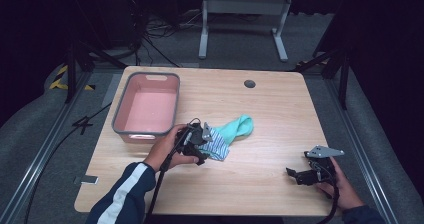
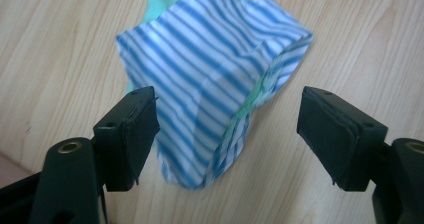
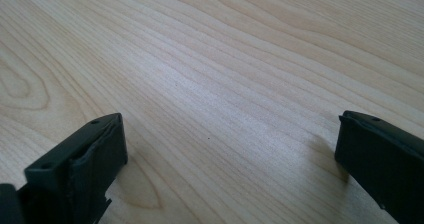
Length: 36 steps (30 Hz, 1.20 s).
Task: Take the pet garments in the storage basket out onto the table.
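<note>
A sock lies near the middle of the wooden table; its cuff end is blue-and-white striped and its foot end is mint green. My left gripper is at the striped end. In the left gripper view the striped cuff stands bunched up between the wide-apart jaws, and the left gripper is open around it, with the left jaw next to the fabric. My right gripper rests low near the table's front right, open, with bare wood between its jaws.
A pink tub with a grey rim stands at the table's back left, just left of the sock. A dark round grommet sits near the far edge. Cables trail from both grippers off the front edge.
</note>
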### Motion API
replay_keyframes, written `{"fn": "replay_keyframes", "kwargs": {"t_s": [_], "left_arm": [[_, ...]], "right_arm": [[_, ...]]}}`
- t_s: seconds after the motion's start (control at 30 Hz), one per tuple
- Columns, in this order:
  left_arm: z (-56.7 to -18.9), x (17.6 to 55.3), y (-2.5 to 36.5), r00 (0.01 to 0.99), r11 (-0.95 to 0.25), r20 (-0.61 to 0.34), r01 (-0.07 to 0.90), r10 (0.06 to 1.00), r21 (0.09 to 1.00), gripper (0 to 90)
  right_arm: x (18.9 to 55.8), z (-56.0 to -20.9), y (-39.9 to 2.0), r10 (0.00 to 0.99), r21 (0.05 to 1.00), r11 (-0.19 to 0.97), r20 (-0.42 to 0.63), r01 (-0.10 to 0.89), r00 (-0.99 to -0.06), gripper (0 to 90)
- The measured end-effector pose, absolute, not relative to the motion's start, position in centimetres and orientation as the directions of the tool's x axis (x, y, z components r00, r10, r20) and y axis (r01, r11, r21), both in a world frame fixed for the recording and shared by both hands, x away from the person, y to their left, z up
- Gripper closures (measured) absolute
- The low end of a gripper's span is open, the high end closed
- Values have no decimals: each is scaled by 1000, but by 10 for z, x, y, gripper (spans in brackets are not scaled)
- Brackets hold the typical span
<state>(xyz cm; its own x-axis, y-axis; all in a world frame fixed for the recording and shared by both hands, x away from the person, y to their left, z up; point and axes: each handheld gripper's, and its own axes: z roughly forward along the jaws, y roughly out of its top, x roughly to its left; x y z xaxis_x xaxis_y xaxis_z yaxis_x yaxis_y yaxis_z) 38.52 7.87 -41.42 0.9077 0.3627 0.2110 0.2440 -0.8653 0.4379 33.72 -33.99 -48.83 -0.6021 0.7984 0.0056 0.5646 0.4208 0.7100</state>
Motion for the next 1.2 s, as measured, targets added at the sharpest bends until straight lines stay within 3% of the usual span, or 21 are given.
{"fn": "replay_keyframes", "kwargs": {"t_s": [0.93,1.2], "left_arm": [[-444,342,161,880,-877,259,284,399,387,232],[-449,335,193,846,-839,258,330,466,433,218]], "right_arm": [[337,-488,-340,798,710,421,6,565,-602,6],[337,-488,-340,798,710,421,6,564,-602,6]]}}
